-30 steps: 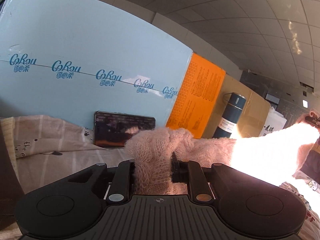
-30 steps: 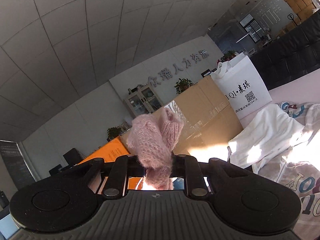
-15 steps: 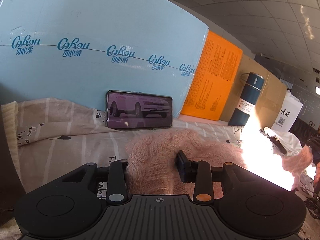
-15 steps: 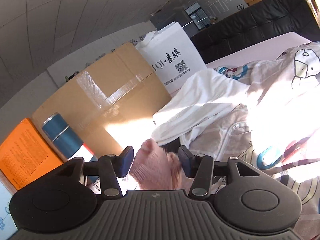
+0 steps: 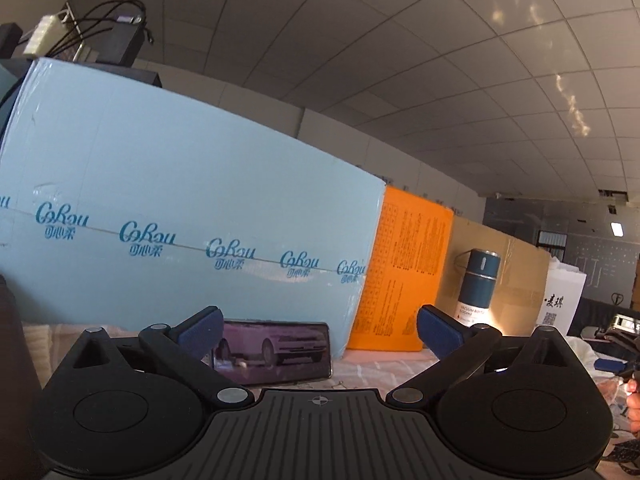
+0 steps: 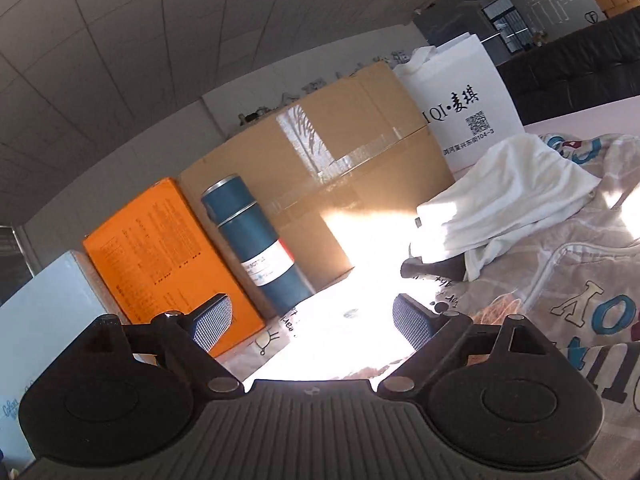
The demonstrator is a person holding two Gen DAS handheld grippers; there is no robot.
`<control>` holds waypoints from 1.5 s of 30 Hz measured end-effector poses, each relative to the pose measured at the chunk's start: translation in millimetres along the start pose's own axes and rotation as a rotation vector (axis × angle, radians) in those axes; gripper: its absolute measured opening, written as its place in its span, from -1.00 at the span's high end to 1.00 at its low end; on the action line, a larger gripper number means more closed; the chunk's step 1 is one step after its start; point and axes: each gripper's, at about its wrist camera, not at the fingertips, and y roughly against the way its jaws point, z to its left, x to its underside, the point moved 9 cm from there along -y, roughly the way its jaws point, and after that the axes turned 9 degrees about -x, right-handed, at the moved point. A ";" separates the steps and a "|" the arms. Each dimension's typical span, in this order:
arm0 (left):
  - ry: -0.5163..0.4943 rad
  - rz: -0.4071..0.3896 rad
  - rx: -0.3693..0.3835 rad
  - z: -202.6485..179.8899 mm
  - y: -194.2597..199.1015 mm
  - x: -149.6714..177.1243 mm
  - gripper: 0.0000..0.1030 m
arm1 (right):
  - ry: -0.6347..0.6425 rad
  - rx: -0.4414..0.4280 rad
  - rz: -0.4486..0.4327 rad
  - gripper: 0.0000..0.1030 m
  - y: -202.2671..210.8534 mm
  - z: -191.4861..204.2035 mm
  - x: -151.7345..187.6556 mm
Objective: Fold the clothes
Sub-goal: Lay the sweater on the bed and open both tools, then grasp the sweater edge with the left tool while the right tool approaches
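Observation:
My left gripper (image 5: 320, 330) is open and empty, its blue pads spread wide, pointing at the boxes behind the table. My right gripper (image 6: 310, 320) is open and empty too, above a sunlit patch of the printed sheet (image 6: 580, 304). The pink knitted sweater does not show between either pair of fingers; only a small pinkish scrap (image 5: 610, 390) shows at the far right of the left wrist view. A white garment (image 6: 504, 184) lies crumpled on the sheet ahead and right of my right gripper, over a dark piece of cloth (image 6: 434, 268).
A light blue box (image 5: 180, 220), an orange box (image 5: 404, 272), a brown carton (image 6: 340, 184) and a white paper bag (image 6: 464, 108) line the back. A blue flask (image 6: 256, 240) stands before the carton. A phone (image 5: 276, 350) leans on the blue box.
Both grippers held the pink sweater, lowered it and let go. Both now stand wide open, and the sweater has dropped out of view below them.

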 end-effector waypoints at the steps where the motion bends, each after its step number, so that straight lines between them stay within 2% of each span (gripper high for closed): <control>1: -0.031 -0.002 -0.013 -2.7 1.8 -4.8 -1.00 | 0.011 -0.016 0.014 -0.70 -1.6 4.6 2.9; 5: -0.094 0.027 -0.058 -7.7 5.7 -23.8 -1.00 | 0.006 -0.074 0.062 -0.77 -1.4 13.9 9.9; 7: -0.137 0.040 -0.055 -12.2 5.9 -32.5 -1.00 | -0.007 -0.103 0.095 -0.78 -1.1 15.4 14.6; 8: -0.179 0.053 -0.047 -16.8 4.1 -35.5 -1.00 | -0.007 -0.114 0.106 -0.78 -1.1 16.9 16.6; 10: -0.260 0.082 0.024 -27.1 0.1 -35.4 -1.00 | 0.004 -0.139 0.134 -0.84 -1.2 21.5 22.2; 14: -0.326 0.187 0.141 -40.7 -20.2 -16.7 -1.00 | 0.040 -0.160 0.174 -0.85 -3.8 30.5 31.9; 18: -0.403 0.333 0.236 -61.1 -39.7 25.9 -0.99 | 0.049 -0.168 0.185 -0.85 -4.5 32.7 35.5; 20: -0.426 0.427 0.255 -67.7 -49.2 50.5 -0.95 | 0.043 -0.170 0.187 -0.85 -4.5 31.7 36.0; 22: -0.420 0.511 0.260 -70.0 -55.7 69.6 -0.81 | 0.041 -0.169 0.190 -0.85 -4.6 31.1 36.6; 24: -0.417 0.555 0.269 -69.9 -55.1 85.0 -0.47 | 0.045 -0.169 0.195 -0.85 -5.2 31.5 37.4; 25: -0.417 0.559 0.273 -69.4 -53.8 87.6 -0.35 | 0.047 -0.170 0.198 -0.85 -5.4 31.7 37.9; 27: -0.410 0.533 0.273 -65.9 -48.3 84.7 0.26 | 0.053 -0.170 0.204 -0.85 -6.1 32.4 38.9; 30: -0.395 0.471 0.287 -62.0 -34.3 74.0 0.62 | 0.069 -0.173 0.220 -0.85 -7.3 34.5 42.4; 35: -0.446 0.339 0.302 -71.4 12.0 62.4 0.67 | 0.079 -0.205 0.263 -0.85 -8.6 41.3 50.5; 39: -0.461 0.297 0.336 -75.9 43.1 64.7 0.67 | 0.138 -0.317 0.293 -0.85 1.1 65.6 57.8; 42: -0.475 0.289 0.375 -79.4 58.4 67.7 0.67 | 0.293 -0.412 0.371 -0.96 11.7 99.5 73.4; 45: -0.486 0.290 0.392 -81.7 62.7 71.2 0.67 | 0.546 -0.456 0.448 -0.97 23.3 134.8 96.6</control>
